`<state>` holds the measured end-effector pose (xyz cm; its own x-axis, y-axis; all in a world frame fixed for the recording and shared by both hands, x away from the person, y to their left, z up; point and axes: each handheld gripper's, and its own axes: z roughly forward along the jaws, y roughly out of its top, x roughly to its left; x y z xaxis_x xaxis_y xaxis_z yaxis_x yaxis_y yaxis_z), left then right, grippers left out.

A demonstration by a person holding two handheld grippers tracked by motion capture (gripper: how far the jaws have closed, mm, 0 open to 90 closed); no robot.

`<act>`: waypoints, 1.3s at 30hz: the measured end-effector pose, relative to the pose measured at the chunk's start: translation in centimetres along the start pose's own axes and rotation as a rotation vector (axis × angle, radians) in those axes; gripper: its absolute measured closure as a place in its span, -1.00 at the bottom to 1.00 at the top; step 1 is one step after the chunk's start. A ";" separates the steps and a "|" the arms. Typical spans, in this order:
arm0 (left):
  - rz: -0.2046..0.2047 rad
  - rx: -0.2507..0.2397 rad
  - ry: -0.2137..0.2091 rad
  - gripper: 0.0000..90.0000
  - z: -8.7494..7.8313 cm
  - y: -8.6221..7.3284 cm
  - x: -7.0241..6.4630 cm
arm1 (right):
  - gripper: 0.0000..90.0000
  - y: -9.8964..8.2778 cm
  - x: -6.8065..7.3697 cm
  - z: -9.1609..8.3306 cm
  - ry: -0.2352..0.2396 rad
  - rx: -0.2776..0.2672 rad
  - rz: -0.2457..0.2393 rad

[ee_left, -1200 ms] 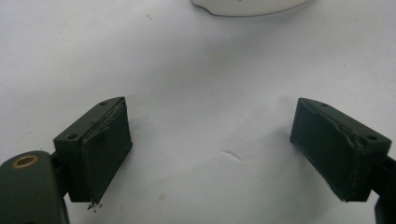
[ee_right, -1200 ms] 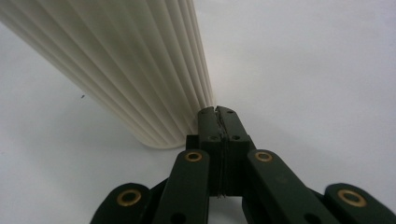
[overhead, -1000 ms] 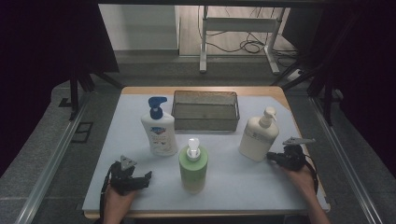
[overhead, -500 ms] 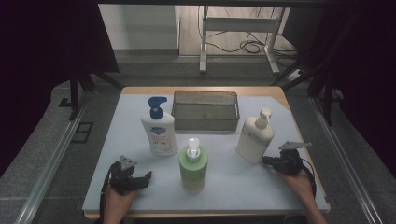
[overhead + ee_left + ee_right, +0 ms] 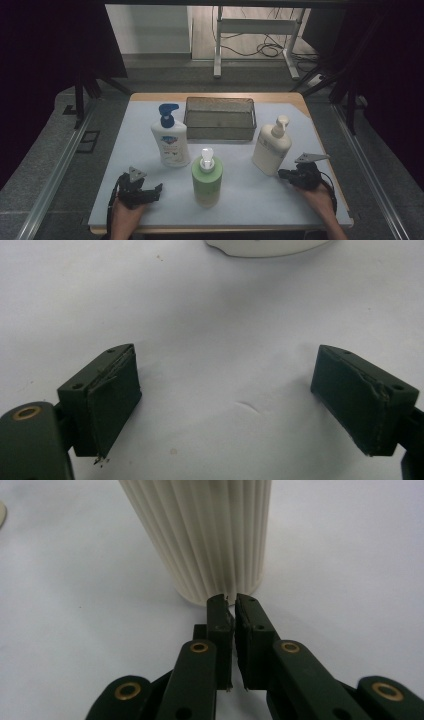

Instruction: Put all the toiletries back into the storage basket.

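My right gripper [image 5: 283, 174] lies on the white mat just right of a cream ribbed pump bottle [image 5: 270, 149]. In the right gripper view its tips [image 5: 234, 600] nearly touch the foot of the cream bottle [image 5: 200, 535]. Its jaws have just been opening a crack: a thin slit shows, with nothing in it. My left gripper [image 5: 158, 189] rests at the near left, wide open [image 5: 250, 400] over bare mat, with the base of a white bottle [image 5: 265, 245] ahead of it. A green bottle [image 5: 206, 179] stands between the two hands.
A white bottle with a blue pump [image 5: 171, 144] stands left of centre. Behind the bottles, at the table's far edge, sits a dark wire basket [image 5: 220, 131]. The mat [image 5: 250, 200] ends close to both hands at the near edge.
My right gripper has slid a little toward the near edge and in toward the cream bottle's base. The cream bottle has shifted slightly left. The left gripper has stayed put.
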<state>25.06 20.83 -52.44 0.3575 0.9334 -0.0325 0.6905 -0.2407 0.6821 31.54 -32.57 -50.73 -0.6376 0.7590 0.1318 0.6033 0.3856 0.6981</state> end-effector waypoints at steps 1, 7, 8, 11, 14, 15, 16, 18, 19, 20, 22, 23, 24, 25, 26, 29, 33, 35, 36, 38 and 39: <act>0.000 0.000 0.000 -0.73 0.0 0.0 0.0 | 0.87 0.0 -0.1 -0.2 -0.004 -0.009 -0.004; 0.000 -0.001 0.000 -0.73 0.0 0.0 0.0 | 0.77 -0.1 0.3 -1.3 -0.014 -0.033 -0.007; 0.000 -0.001 0.000 -0.73 0.0 0.0 0.0 | 0.75 -0.1 0.4 -1.5 -0.016 -0.038 -0.009; 0.000 -0.001 0.000 -0.73 0.0 0.0 0.0 | 0.67 0.1 0.7 -2.0 -0.019 -0.051 -0.012; 0.000 -0.001 0.000 -0.73 0.0 0.0 0.0 | 0.62 0.3 1.0 -2.4 -0.021 -0.062 -0.019; 0.000 -0.001 0.000 -0.73 0.0 0.0 0.0 | 0.59 0.3 1.1 -2.5 -0.020 -0.063 -0.017; 0.000 -0.001 0.000 -0.73 0.0 0.0 0.0 | 0.58 0.4 1.1 -2.6 -0.016 -0.064 -0.017; 0.000 -0.001 0.000 -0.73 0.0 0.0 0.0 | 0.55 0.5 1.3 -2.7 -0.014 -0.067 -0.020; 0.000 -0.001 0.000 -0.73 0.0 0.0 0.0 | 0.53 0.5 1.3 -2.8 -0.011 -0.069 -0.020; 0.000 -0.001 0.000 -0.73 0.0 0.0 0.0 | 0.50 0.6 1.5 -2.9 -0.007 -0.071 -0.019; 0.000 -0.001 0.000 -0.73 0.0 0.0 0.0 | 0.46 0.7 1.6 -3.0 -0.007 -0.072 -0.021; 0.000 -0.001 0.000 -0.73 0.0 0.0 0.0 | 0.46 0.7 1.6 -3.0 -0.007 -0.072 -0.021; 0.000 -0.001 0.001 -0.73 0.0 0.0 0.0 | 0.43 0.7 1.6 -3.1 -0.006 -0.073 -0.020; 0.000 -0.001 0.001 -0.73 0.0 0.0 0.0 | 0.42 0.8 1.6 -3.1 -0.004 -0.073 -0.018; 0.000 -0.001 0.000 -0.73 0.0 0.0 0.0 | 0.41 0.8 1.7 -3.2 -0.004 -0.075 -0.020; 0.000 -0.001 0.001 -0.73 0.0 0.0 0.0 | 0.35 1.1 1.9 -3.4 -0.002 -0.076 -0.022; 0.000 -0.001 0.001 -0.73 0.0 0.0 0.0 | 0.30 1.5 2.2 -3.8 0.003 -0.081 -0.027; 0.000 -0.001 0.001 -0.73 0.0 0.0 0.0 | 0.29 1.6 2.3 -3.8 0.003 -0.085 -0.033; 0.000 -0.001 0.000 -0.73 0.0 0.0 0.0 | 0.27 1.7 2.3 -3.9 0.003 -0.087 -0.030; 0.000 -0.001 0.001 -0.73 0.0 0.0 0.0 | 0.24 1.9 2.4 -4.1 0.002 -0.091 -0.033; 0.000 -0.001 0.000 -0.73 0.0 0.0 0.0 | 0.23 1.9 2.4 -4.1 0.002 -0.090 -0.029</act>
<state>25.06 20.83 -52.45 0.3574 0.9334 -0.0319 0.6896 -0.2407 0.6830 29.20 -32.17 -46.15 -0.6552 0.7470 0.1126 0.5392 0.3580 0.7623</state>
